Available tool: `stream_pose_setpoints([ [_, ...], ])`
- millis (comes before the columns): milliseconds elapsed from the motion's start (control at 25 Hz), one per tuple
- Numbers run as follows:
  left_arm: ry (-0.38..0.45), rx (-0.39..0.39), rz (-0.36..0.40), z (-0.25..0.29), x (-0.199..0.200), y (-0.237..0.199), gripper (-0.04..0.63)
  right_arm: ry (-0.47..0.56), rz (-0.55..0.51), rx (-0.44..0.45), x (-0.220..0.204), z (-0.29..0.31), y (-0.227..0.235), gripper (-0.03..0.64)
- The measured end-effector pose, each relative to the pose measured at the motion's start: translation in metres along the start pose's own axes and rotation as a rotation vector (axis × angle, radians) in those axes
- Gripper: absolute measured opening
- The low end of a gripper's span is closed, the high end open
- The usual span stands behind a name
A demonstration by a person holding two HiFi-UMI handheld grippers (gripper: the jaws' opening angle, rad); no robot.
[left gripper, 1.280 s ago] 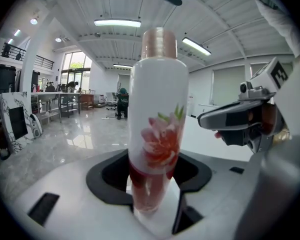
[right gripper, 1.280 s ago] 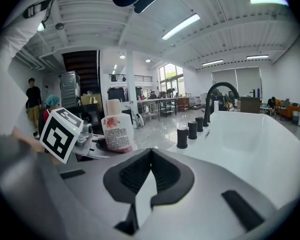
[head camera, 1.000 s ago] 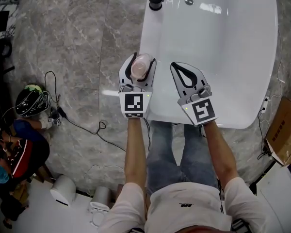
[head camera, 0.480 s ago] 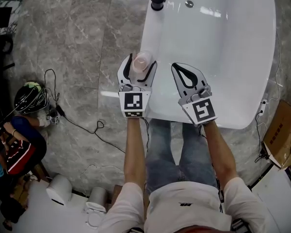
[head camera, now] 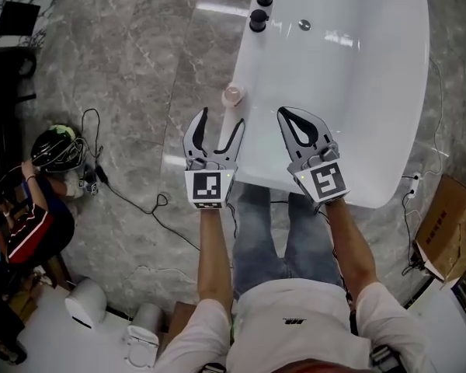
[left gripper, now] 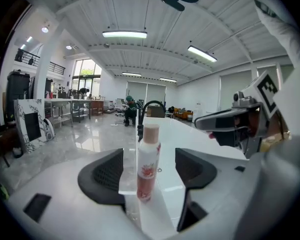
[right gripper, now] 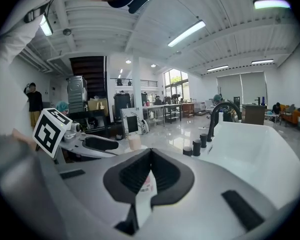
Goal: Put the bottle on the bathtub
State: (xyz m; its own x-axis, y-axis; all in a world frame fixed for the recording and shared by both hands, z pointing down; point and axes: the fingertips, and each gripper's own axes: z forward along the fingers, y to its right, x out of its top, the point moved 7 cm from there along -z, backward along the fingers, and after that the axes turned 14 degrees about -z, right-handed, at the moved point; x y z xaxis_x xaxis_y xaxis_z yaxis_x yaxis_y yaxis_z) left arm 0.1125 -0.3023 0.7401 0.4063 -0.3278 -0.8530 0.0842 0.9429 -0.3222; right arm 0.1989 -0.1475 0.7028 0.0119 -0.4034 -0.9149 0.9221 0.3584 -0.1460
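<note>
A pink-white bottle (head camera: 233, 95) stands upright on the left rim of the white bathtub (head camera: 349, 92). My left gripper (head camera: 220, 120) hovers just short of it. Its jaws have just been opening and now stand wide with nothing between them. In the left gripper view the bottle (left gripper: 148, 161) stands free ahead of the left gripper (left gripper: 150, 171), touching neither pad. My right gripper (head camera: 286, 113) is shut and empty above the tub's near end, its pads meeting in the right gripper view (right gripper: 150, 151). There the bottle's cap (right gripper: 134, 141) shows behind the left gripper (right gripper: 97, 144).
Black tap knobs (head camera: 258, 19) and a curved black faucet (right gripper: 222, 111) sit at the tub's far end. On the marble floor to the left lie cables (head camera: 132, 200) and a cable bundle (head camera: 54, 150), near a seated person (head camera: 31, 224). A cardboard box (head camera: 450, 216) stands at the right.
The left gripper let go of the bottle, opened wide and drew back towards me. The bottle stays upright on the rim. Both grippers have lifted, and the right one stayed shut.
</note>
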Motion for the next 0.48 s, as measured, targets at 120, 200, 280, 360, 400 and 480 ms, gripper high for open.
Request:
stream_pose_setpoints([
  [120, 0.038, -0.009, -0.003, -0.023, 0.029, 0.016, 0.301, 0.021, -0.012, 0.002, 0.03, -0.016, 0.004, -0.008],
  [200, 0.068, -0.014, -0.001, -0.037, 0.049, 0.029, 0.272, 0.057, -0.018, 0.002, 0.052, -0.028, 0.006, -0.008],
  [280, 0.099, -0.019, 0.005, -0.05, 0.071, 0.042, 0.262, 0.09, -0.036, 0.002, 0.073, -0.04, 0.01, -0.008],
  [360, 0.123, -0.025, 0.01, -0.067, 0.093, 0.055, 0.235, 0.11, -0.04, 0.006, 0.093, -0.056, 0.009, -0.008],
  [400, 0.131, -0.03, 0.011, -0.078, 0.103, 0.063, 0.221, 0.113, -0.037, 0.007, 0.104, -0.066, 0.007, -0.008],
  [480, 0.146, -0.039, 0.014, -0.099, 0.121, 0.077, 0.195, 0.118, -0.039, 0.009, 0.125, -0.087, 0.003, -0.008],
])
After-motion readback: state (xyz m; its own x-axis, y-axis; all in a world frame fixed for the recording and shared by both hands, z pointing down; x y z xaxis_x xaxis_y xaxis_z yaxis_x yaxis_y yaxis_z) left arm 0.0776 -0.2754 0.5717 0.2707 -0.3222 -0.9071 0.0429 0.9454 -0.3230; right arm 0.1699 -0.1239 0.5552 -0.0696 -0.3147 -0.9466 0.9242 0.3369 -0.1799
